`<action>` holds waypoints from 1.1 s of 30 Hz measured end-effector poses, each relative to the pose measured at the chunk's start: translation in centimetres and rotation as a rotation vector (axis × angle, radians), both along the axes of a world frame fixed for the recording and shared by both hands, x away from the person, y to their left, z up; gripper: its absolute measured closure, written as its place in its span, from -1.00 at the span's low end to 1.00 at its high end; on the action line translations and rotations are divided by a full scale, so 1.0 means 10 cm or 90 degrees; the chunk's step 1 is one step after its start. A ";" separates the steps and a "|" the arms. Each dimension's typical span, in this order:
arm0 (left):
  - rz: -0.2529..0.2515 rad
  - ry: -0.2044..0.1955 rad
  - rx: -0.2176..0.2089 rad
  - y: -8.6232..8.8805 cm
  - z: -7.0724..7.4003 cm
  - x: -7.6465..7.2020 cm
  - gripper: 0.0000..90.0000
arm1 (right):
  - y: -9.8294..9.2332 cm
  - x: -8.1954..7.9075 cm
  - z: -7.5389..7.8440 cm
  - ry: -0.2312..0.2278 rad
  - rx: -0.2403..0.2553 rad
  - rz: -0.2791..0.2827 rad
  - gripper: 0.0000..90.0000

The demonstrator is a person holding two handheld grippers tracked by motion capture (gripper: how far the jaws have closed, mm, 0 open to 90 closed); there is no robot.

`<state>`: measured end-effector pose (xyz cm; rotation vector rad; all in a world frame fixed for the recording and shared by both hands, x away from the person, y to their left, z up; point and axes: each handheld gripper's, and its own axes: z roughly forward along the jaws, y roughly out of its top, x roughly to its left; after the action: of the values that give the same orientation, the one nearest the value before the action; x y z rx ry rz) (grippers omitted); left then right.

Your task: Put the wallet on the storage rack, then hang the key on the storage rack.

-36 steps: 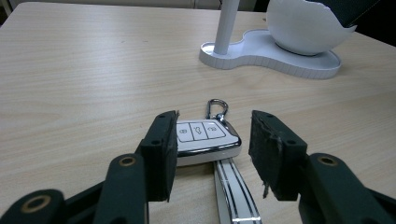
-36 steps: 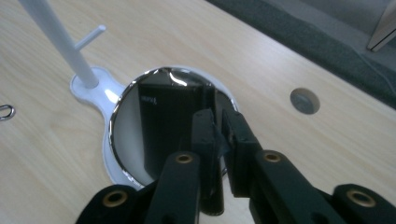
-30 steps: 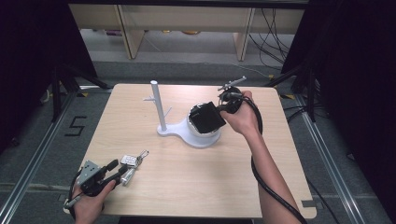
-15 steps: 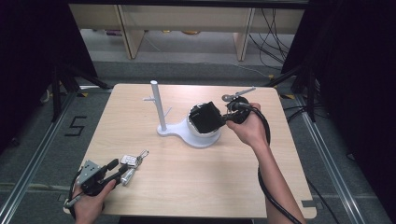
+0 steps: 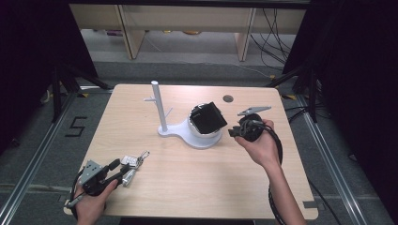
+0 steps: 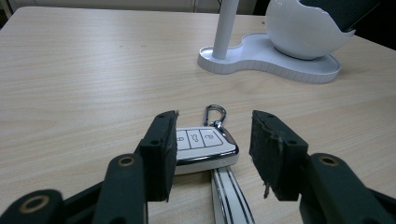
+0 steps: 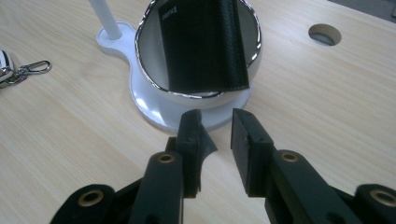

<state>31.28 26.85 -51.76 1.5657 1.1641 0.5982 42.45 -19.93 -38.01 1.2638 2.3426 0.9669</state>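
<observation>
Left gripper (image 6: pixel 212 149) gapes around a car key fob (image 6: pixel 203 145) – strap cut off (6 o'clock); right gripper (image 7: pixel 215 128) released, wallet (image 7: pixel 203 44) half-sunk in the bowl (image 7: pixel 187 100).

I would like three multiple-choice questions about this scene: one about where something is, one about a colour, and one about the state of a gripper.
1. Where is the black wallet?
A. flat on the table
B. standing in the white bowl of the stand
C. between the right gripper's jaws

2. What colour is the stand's post?
A. white
B. red
C. black

3. How is the left gripper?
A. shut on the post
B. lifted high above the table
C. open, one jaw on each side of the car key

Answers:
1 B: the right gripper view shows the wallet leaning inside the bowl.
2 A: the high view shows a white post.
3 C: the left gripper view shows gaps between its jaws, with the key lying on the table.
</observation>
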 end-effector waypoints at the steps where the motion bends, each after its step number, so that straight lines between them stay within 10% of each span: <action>1: -0.001 0.001 0.001 0.00 0.00 0.00 0.13 | 0.00 -0.04 0.00 0.011 0.006 -0.019 0.61; 22: -0.004 -0.003 0.004 -0.04 0.08 0.05 0.08 | -0.48 -0.53 -0.47 -0.011 0.055 -0.077 0.33; 33: 0.009 0.047 0.031 -0.02 0.27 0.17 0.12 | -0.59 -0.66 -0.73 0.019 0.079 -0.121 0.24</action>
<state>33.01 26.64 -49.09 1.6336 1.2240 0.5865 35.86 -25.83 -45.33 1.5254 2.1647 1.0503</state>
